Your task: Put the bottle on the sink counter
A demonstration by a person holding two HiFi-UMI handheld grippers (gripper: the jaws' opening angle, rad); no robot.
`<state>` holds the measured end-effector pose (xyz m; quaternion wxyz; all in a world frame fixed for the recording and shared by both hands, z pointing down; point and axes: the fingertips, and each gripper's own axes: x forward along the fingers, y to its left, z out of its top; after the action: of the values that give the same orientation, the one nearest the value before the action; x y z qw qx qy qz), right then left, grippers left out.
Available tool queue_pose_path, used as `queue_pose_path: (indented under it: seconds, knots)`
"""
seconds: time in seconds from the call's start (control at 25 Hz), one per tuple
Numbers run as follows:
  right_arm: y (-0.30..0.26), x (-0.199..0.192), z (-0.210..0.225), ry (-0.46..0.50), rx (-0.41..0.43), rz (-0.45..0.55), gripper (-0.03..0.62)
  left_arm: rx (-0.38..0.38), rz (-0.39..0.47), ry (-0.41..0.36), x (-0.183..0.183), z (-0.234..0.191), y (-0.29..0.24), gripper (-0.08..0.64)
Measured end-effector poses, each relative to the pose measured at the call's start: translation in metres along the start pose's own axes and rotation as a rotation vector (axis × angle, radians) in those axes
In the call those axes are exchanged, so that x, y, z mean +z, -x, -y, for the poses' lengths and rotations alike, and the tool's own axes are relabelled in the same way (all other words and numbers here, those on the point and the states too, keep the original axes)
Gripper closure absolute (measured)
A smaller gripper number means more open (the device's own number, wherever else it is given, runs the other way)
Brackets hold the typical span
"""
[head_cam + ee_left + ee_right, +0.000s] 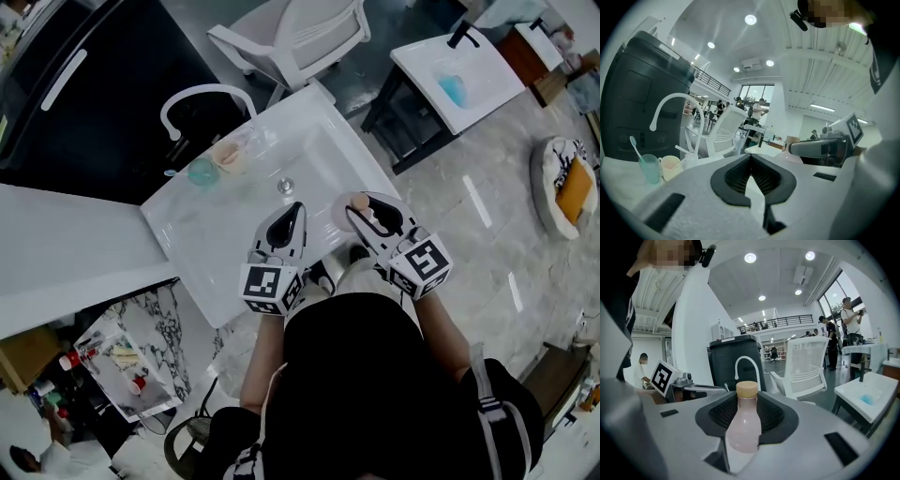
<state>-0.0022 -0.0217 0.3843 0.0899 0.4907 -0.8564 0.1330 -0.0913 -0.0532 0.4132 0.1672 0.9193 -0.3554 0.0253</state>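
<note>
Bottle point(743, 427): where is it?

Upright between the jaws of the right gripper point(744, 399). It is pale pink with a tan cap, and the ribbed pads press on its body from both sides.

And where is that over the sink?

In the head view it is over the near right part of the basin point(244, 220), towards the person's side of the white tabletop point(178, 248). I cannot tell whether its base touches anything.

What about the left gripper point(750, 157)?

It is closed and empty, with its tips meeting and nothing between them. It sits just beside the right one, over the front of the basin.

What else is on the tabletop?

At the back edge, by the white curved faucet point(202, 94), there is a teal cup point(201, 172) with a toothbrush point(633, 143) in it. A peach cup point(228, 157) stands right beside the teal one. Both cups are well apart from the bottle.

And beyond that?

A white chair point(300, 37) stands behind the sink.
</note>
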Motion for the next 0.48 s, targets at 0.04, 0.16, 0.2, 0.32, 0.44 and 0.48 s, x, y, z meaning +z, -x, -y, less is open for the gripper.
queue_pose_path:
  seconds: [0.04,0.16,0.2,0.32,0.44,0.48]
  knots:
    - [-0.0003,-0.0006,-0.0005,-0.002,-0.003,-0.001,0.46,-0.001,-0.002,0.002,-0.0007,-0.0004,0.0003,0.541]
    - [0.0004,-0.0022,-0.0012,-0.002,-0.004,-0.005,0.46,-0.001,-0.005,0.008,-0.0025,0.0006,0.0022,0.541]
    - [0.0011,-0.0025,-0.0013,-0.001,-0.003,-0.007,0.46,0.0,-0.006,0.01,-0.0032,0.0012,0.0029,0.541]
    - [0.0019,-0.002,-0.0011,0.0,0.001,-0.007,0.46,0.005,-0.008,0.014,-0.0049,0.0025,0.004,0.541]
    - [-0.0012,0.001,0.0009,0.001,0.009,0.0,0.461,0.014,-0.009,0.011,-0.0042,0.0017,0.0028,0.541]
    - [-0.0022,0.0015,0.0022,0.001,0.013,0.0,0.46,0.018,-0.008,0.011,-0.0034,0.0019,0.0025,0.541]
